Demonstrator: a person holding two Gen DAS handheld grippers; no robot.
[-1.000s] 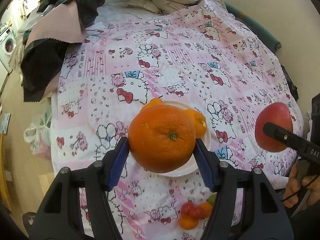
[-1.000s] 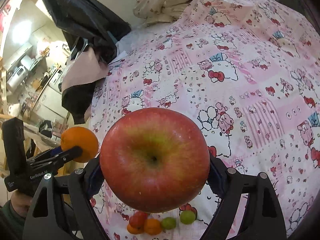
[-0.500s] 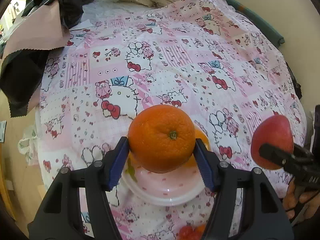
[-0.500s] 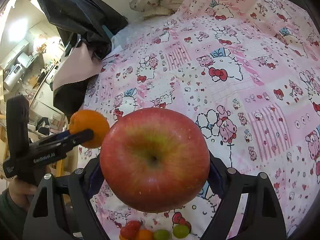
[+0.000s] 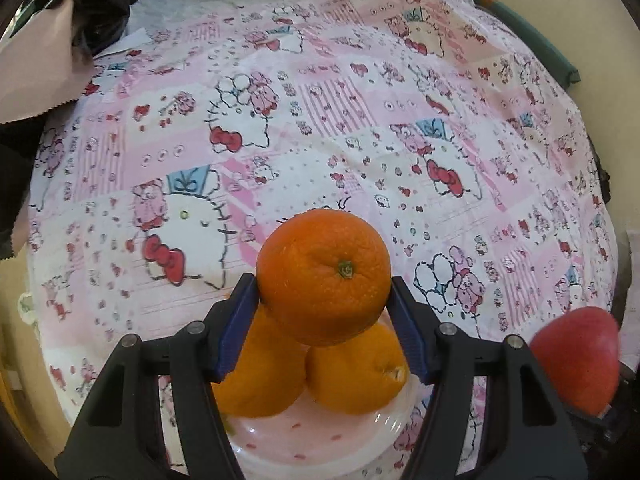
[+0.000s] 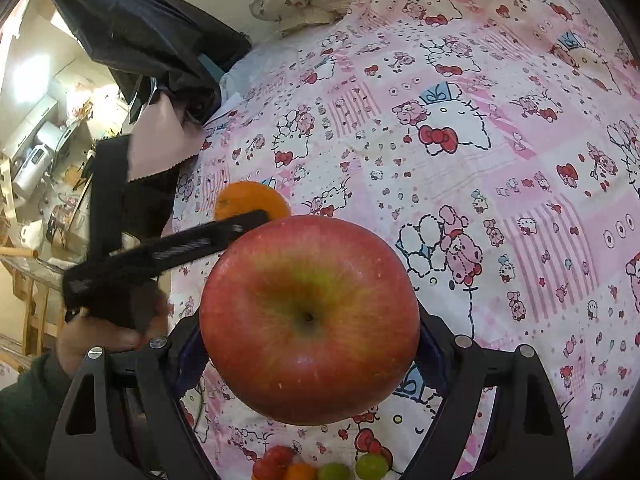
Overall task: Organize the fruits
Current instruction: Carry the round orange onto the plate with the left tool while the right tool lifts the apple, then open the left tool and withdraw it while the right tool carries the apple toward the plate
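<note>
Above the plate (image 5: 320, 446) at 6 o'clock on the bed: left claw (image 5: 324, 312) clamped on orange (image 5: 324, 276), over two oranges (image 5: 352, 372). Risk: roll-off if released onto the pair. Right claw (image 6: 308, 344) gripping apple (image 6: 308, 320); collision possible.

- The right gripper (image 6: 310, 320) clamps a red apple (image 6: 309, 318) over the pink bedsheet (image 6: 460, 140).
- To the left, the left gripper (image 6: 248, 208) grips an orange (image 6: 252, 199).
- Small fruits (image 6: 320, 468) lie at the bottom edge.
</note>
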